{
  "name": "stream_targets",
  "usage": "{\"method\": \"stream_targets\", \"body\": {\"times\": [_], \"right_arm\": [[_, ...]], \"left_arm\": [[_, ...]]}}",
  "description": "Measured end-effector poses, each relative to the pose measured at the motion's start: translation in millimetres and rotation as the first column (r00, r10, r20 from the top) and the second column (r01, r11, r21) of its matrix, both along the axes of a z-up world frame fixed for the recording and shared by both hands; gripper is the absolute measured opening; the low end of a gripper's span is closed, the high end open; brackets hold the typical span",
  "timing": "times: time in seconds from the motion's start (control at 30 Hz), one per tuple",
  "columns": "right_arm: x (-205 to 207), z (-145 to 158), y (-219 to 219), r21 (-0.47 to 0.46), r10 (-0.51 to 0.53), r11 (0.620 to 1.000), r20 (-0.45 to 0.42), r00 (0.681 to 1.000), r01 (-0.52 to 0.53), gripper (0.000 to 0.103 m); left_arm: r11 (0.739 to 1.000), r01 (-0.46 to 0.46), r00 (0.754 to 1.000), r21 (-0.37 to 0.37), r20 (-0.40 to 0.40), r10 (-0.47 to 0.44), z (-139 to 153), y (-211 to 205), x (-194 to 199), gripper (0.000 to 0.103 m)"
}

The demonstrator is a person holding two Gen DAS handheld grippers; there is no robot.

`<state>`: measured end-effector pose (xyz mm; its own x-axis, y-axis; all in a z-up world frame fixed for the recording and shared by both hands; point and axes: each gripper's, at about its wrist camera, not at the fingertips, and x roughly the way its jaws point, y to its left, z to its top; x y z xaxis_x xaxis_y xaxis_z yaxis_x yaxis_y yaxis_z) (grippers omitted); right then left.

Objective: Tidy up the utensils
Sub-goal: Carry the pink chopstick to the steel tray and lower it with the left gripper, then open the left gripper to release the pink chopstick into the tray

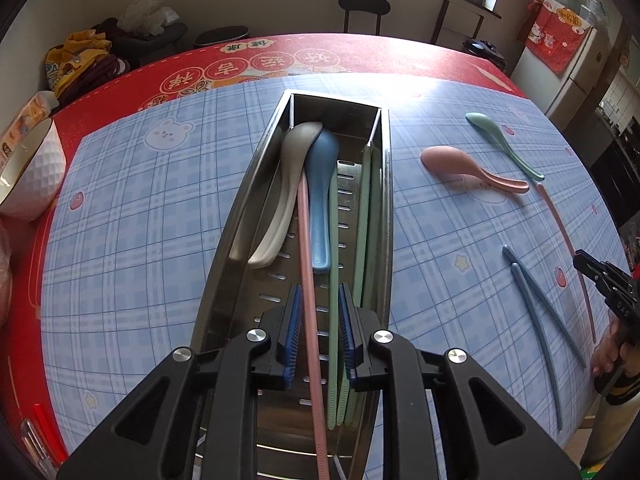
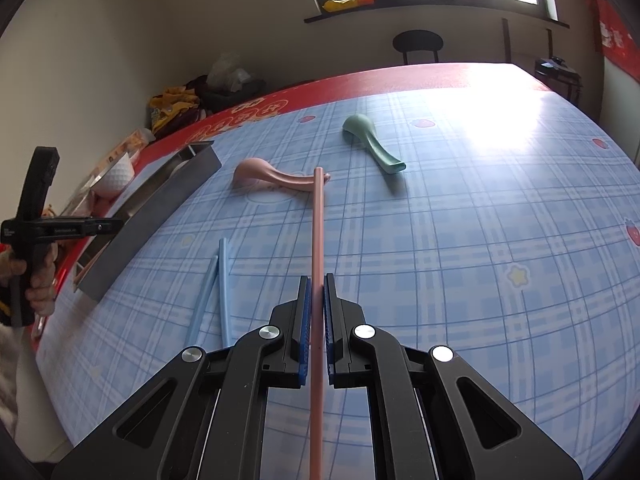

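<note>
A steel tray (image 1: 256, 168) lies lengthwise on the blue checked mat. It holds a grey spoon (image 1: 288, 168), a blue spoon (image 1: 322, 184), green chopsticks (image 1: 366, 216) and a pink chopstick (image 1: 306, 240). My left gripper (image 1: 320, 292) hovers over the tray's near end, open; the pink chopstick runs between its pads without being pressed. My right gripper (image 2: 318, 284) is shut on a second pink chopstick (image 2: 318, 232), which points at a pink spoon (image 2: 272, 176). A green spoon (image 2: 372, 144) and two blue chopsticks (image 2: 218, 288) lie loose on the mat.
A white bowl (image 1: 32, 172) stands at the table's left edge on the red cloth. A dark chair (image 1: 363, 6) and a pile of clothes (image 1: 84, 60) sit beyond the far edge. A fridge (image 1: 568, 72) is at the right.
</note>
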<state>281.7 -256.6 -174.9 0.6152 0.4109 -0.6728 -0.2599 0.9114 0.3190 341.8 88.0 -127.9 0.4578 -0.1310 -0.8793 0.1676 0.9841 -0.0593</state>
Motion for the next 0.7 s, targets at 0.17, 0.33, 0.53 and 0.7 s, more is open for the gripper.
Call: {"method": "stream_targets", "body": {"times": [0.17, 0.33, 0.53, 0.7], "right_arm": [[-0.9, 0.2, -1.3, 0.005, -0.002, 1.000, 0.002, 1.000, 0.002, 0.006], [-0.9, 0.3, -1.9, 0.008, -0.002, 1.000, 0.001, 1.000, 0.002, 0.006], [-0.9, 0.5, -1.6, 0.007, -0.002, 1.000, 0.000, 1.000, 0.002, 0.006], [-0.9, 0.6, -1.9, 0.008, -0.003, 1.000, -0.001, 1.000, 0.003, 0.006]], "left_arm": [[0.999, -0.029, 0.999, 0.033, -0.014, 0.029, -8.1, 6.2, 3.7, 0.015], [0.999, -0.026, 1.000, 0.031, 0.017, 0.026, -8.1, 8.3, 1.5, 0.006], [0.998, -0.016, 0.999, 0.059, 0.034, 0.014, -8.0, 1.7, 7.8, 0.005], [0.997, -0.024, 1.000, 0.068, 0.022, 0.023, -12.5, -1.6, 20.9, 0.005]]}}
